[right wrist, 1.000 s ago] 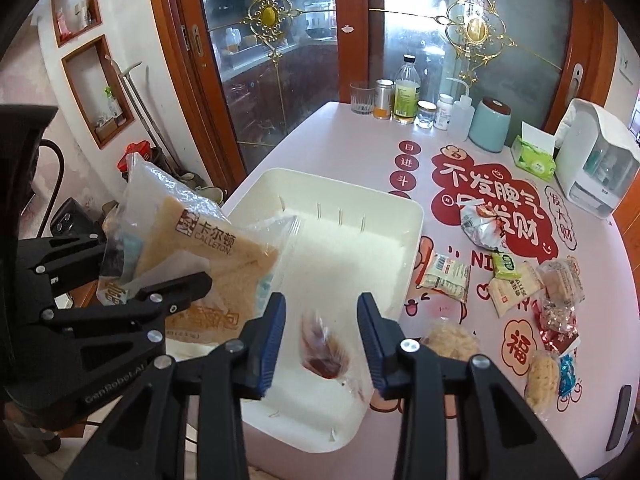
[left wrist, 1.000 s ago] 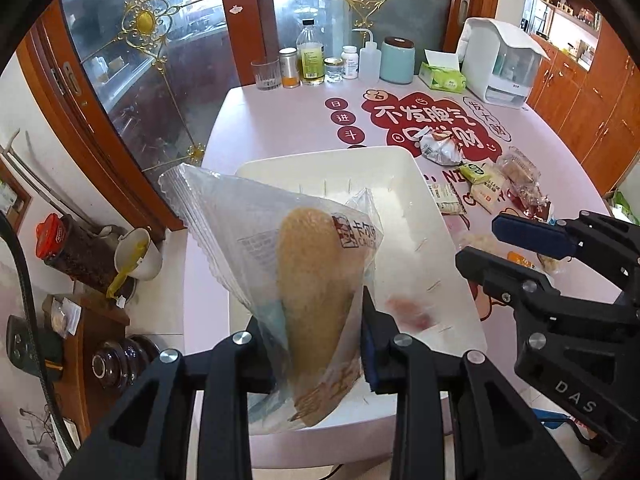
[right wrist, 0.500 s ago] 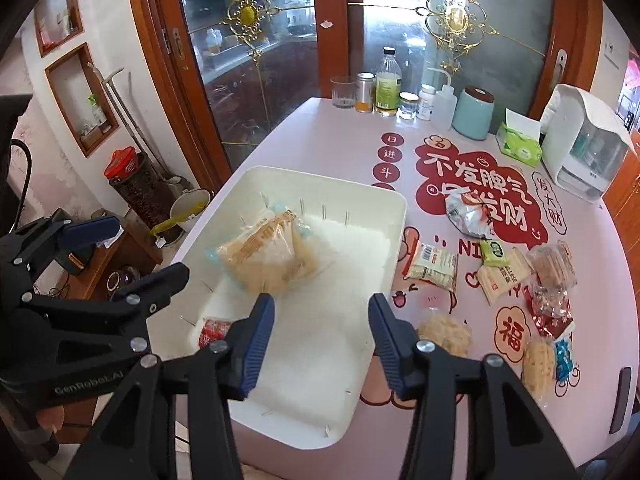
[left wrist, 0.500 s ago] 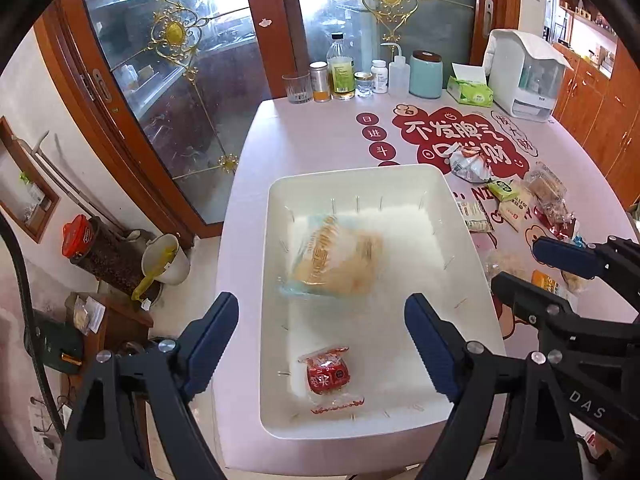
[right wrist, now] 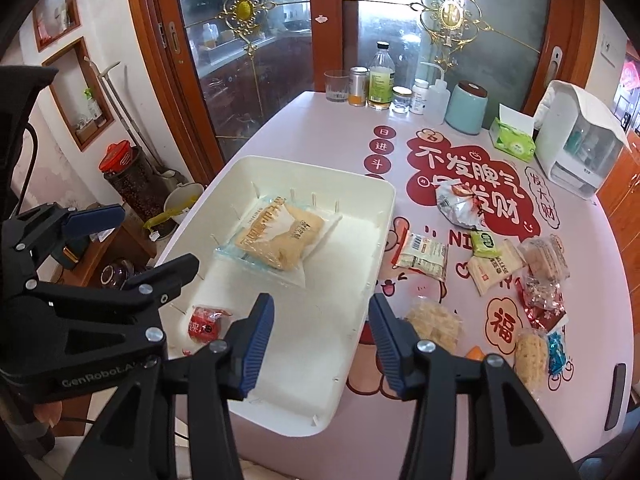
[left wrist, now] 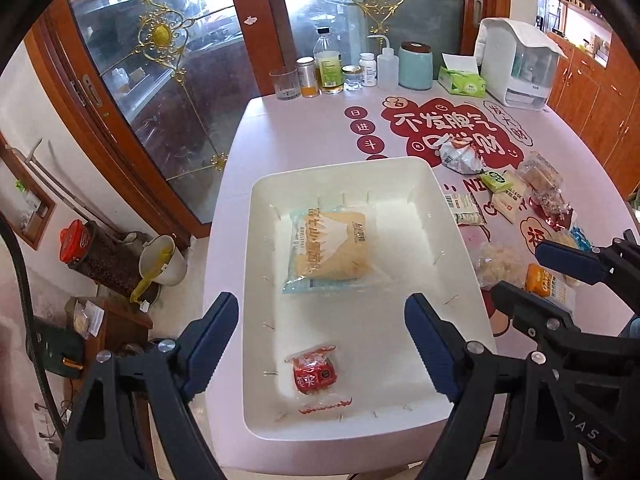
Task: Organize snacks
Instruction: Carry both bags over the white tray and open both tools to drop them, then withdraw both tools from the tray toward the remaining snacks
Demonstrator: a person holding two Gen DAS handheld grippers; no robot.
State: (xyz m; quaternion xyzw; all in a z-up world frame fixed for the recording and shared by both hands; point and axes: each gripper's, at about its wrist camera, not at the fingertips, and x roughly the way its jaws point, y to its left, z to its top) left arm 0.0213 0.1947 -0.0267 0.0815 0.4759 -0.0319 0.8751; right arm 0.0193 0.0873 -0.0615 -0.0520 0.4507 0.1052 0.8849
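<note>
A white bin (left wrist: 460, 236) (right wrist: 380, 240) sits on the pink table. In it lie a clear bag of yellow bread (left wrist: 330, 246) (right wrist: 276, 242) toward its far end and a small red packet (left wrist: 314, 372) (right wrist: 206, 322) near its front. My left gripper (left wrist: 320, 344) is open and empty above the bin's near end. My right gripper (right wrist: 320, 340) is open and empty over the bin's right front rim. Several loose snack packets (right wrist: 424, 256) (left wrist: 464, 208) lie on the table right of the bin.
Bottles, jars and a glass (left wrist: 285, 84) line the table's far edge, with a teal canister (left wrist: 415, 65), a tissue pack (left wrist: 460, 80) and a white appliance (left wrist: 520, 68). Glass doors stand behind. Floor clutter lies left of the table (left wrist: 120, 264).
My left gripper opened and let the bread bag drop into the bin, where it has settled flat. Both grippers have pulled back and up. The right gripper's jaws have widened.
</note>
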